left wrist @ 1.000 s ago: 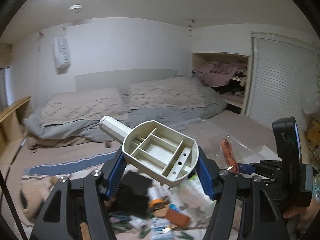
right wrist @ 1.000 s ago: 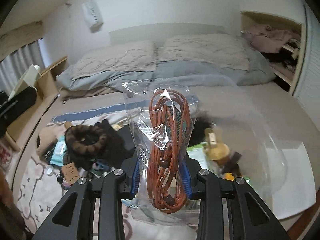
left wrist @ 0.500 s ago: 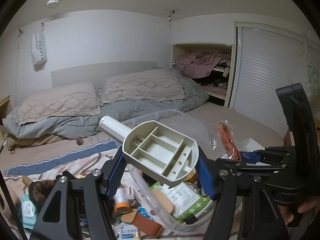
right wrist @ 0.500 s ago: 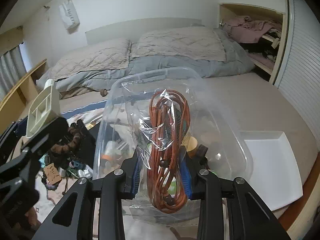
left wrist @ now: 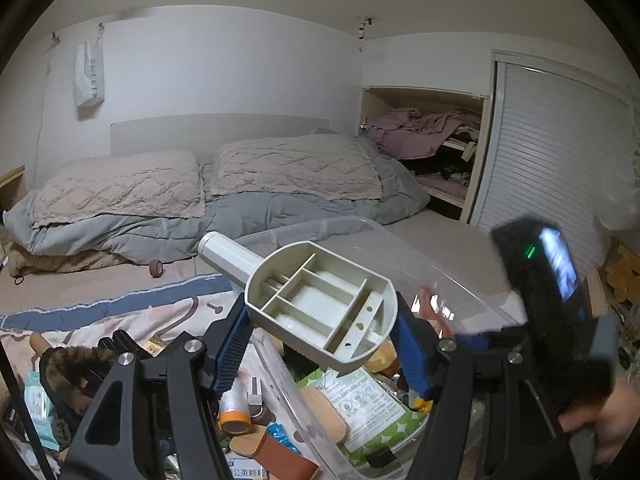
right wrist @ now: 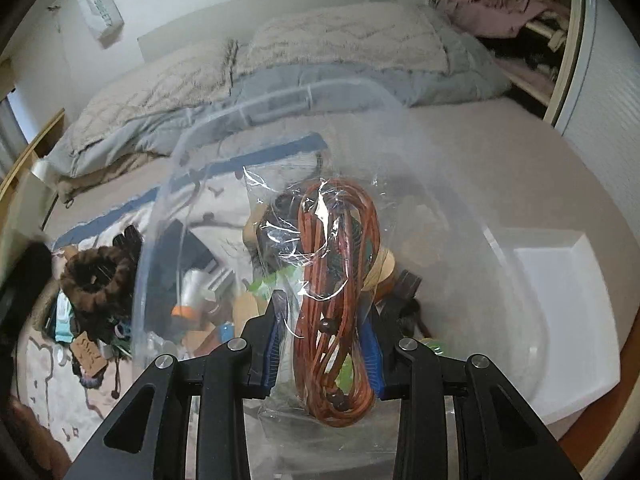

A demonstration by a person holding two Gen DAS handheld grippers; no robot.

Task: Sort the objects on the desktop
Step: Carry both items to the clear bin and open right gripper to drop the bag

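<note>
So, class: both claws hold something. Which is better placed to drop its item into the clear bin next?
Probably right: its claw holds the bagged orange cord directly over the clear bin.

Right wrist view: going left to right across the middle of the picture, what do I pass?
Brown furry ring → clear bin's left wall → orange-capped roll → bagged orange cord held in the right gripper → white lid.

clear bin (right wrist: 500,264) half full, clutter (right wrist: 96,280) alongside
</note>
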